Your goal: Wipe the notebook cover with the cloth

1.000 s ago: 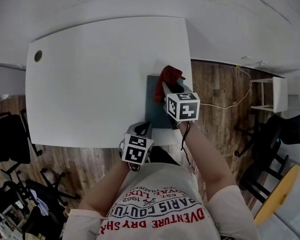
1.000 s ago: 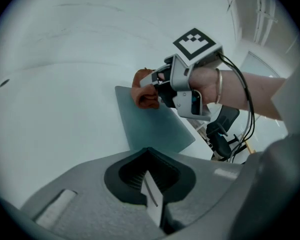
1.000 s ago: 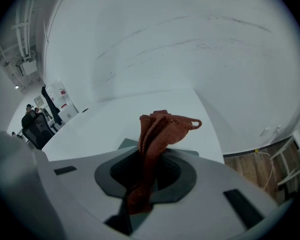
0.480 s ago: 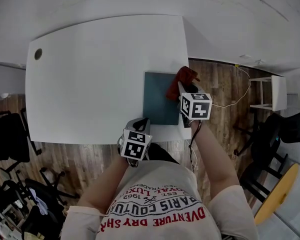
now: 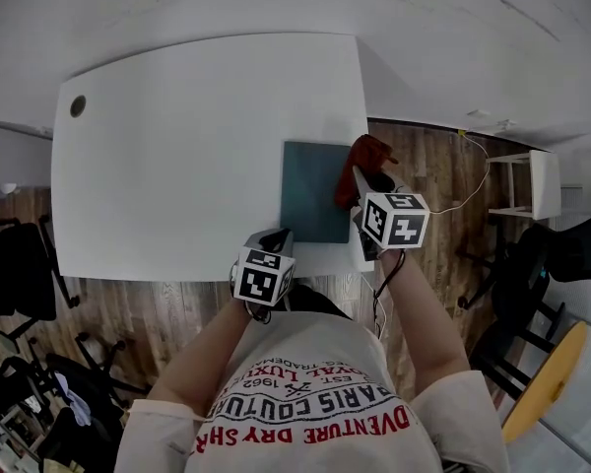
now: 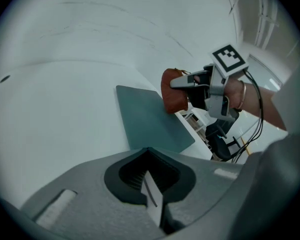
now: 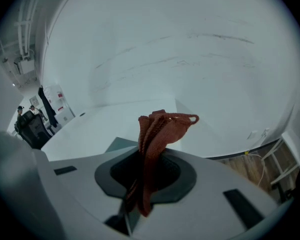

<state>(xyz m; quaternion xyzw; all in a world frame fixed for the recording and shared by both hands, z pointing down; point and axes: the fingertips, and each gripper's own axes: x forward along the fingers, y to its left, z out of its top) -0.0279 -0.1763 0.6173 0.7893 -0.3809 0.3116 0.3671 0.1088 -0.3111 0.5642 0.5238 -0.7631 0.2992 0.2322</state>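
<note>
- While the right gripper has its jaws clamped tight on the rust-red cloth, the cloth's bunched free end stands out past the jaw tips at the right-hand edge of the teal notebook.
- The notebook lies flat on the white table, close to the table's near right corner, and its cover is bare.
- The left gripper has its jaws together with nothing between them. It hovers at the table's near edge, just beside the notebook's near-left corner and apart from it.
- No view settles whether the cloth rests on the cover. Its loose end looks unflattened in the right gripper view, which suggests little or no pressure.
- To wipe well, the person would likely lower the cloth until its folds spread on the cover, and tilt the gripper so that fabric meets the surface, not the jaw tips.
- Overlapping strokes from the right edge toward the left would cover the whole face.
- A thin notebook on a smooth table may slide, so pinning the near-left corner with the left gripper seems wise.
</note>
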